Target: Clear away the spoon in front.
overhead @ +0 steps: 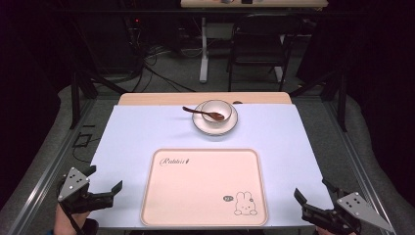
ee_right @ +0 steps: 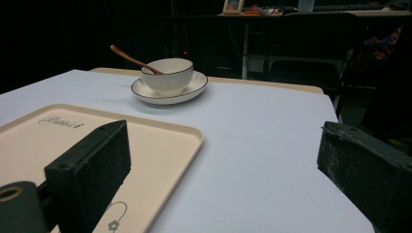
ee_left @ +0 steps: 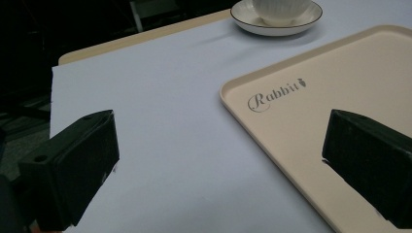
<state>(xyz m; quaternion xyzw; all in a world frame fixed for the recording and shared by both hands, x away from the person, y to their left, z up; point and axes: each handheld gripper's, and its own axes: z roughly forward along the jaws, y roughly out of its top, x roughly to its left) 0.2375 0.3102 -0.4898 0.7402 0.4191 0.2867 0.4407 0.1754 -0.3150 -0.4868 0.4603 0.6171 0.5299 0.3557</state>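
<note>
A cream tray (overhead: pixel 205 188) with a rabbit drawing lies at the near middle of the table. Behind it a white bowl (overhead: pixel 216 110) stands on a white saucer (overhead: pixel 215 126), and a brown spoon (overhead: pixel 203 113) rests in the bowl with its handle out to the left. My left gripper (overhead: pixel 105 183) hovers open at the table's near left corner, nothing between its jaws. At the near right corner my right gripper (overhead: pixel 311 196) is open too and holds nothing. The tray's edge (ee_left: pixel 252 121) and the saucer (ee_left: pixel 277 22) appear in the left gripper view. Bowl (ee_right: pixel 167 75) and tray (ee_right: pixel 160 141) appear in the right gripper view.
A pale blue sheet (overhead: pixel 147 132) covers the table top, with a wooden strip (overhead: pixel 147 99) bare at the far edge. Beyond the table stand a black chair (overhead: pixel 259 44) and a desk leg (overhead: pixel 203 49) on a dark floor with cables.
</note>
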